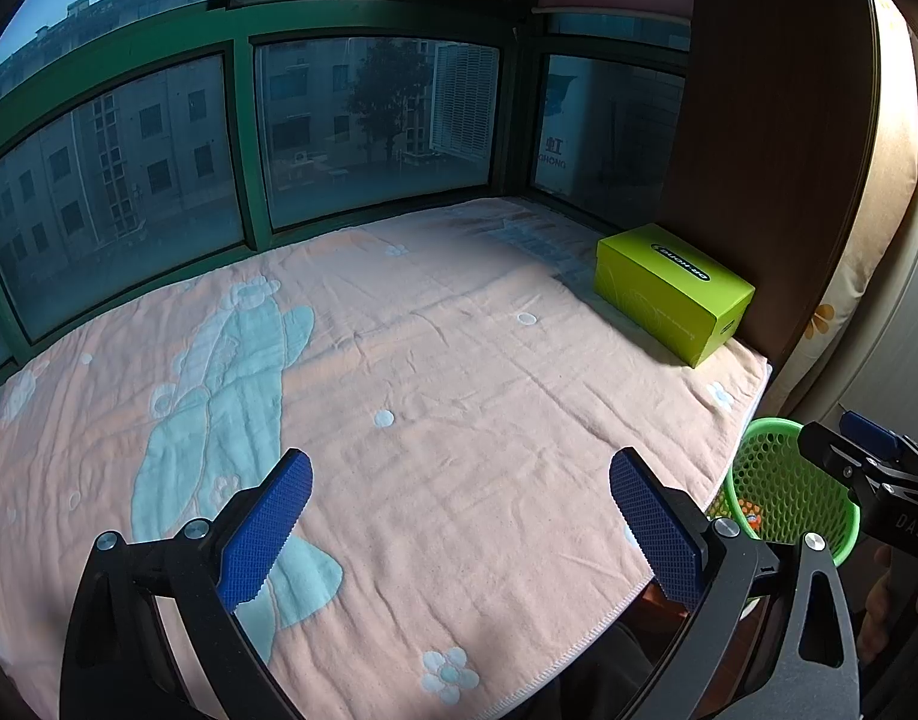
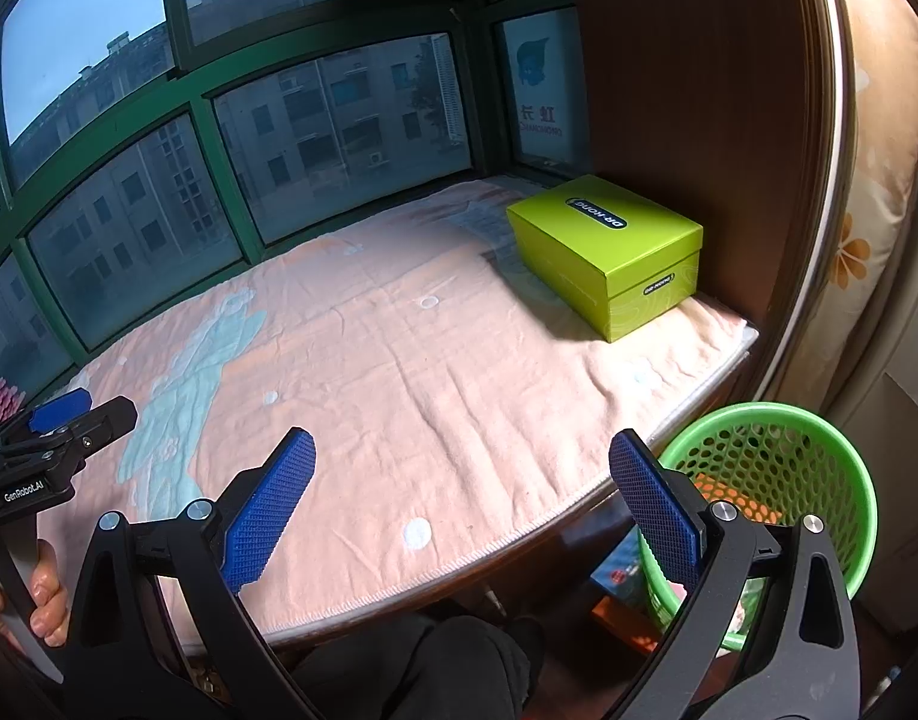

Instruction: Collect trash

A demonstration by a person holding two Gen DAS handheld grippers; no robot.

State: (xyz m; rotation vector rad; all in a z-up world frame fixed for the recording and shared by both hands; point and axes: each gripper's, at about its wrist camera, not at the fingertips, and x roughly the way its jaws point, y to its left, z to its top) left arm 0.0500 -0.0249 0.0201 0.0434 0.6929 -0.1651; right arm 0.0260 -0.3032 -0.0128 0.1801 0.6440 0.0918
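Hovering over the pink blanket (image 1: 471,396), the left tool (image 1: 459,531) has its blue-padded fingers spread wide with nothing between them; the right tool (image 2: 462,516) is likewise wide open and empty, held over the blanket's near edge; a green mesh basket (image 2: 843,480) stands on the floor just beside the right end of the blanket-covered ledge, below its level, with orange and pale scraps visible inside; a lime-green box (image 2: 609,246) rests on the blanket at the far right, close to a brown wooden panel (image 2: 699,90); green-framed windows (image 1: 243,138) line the ledge's far side; no loose trash shows on the blanket.
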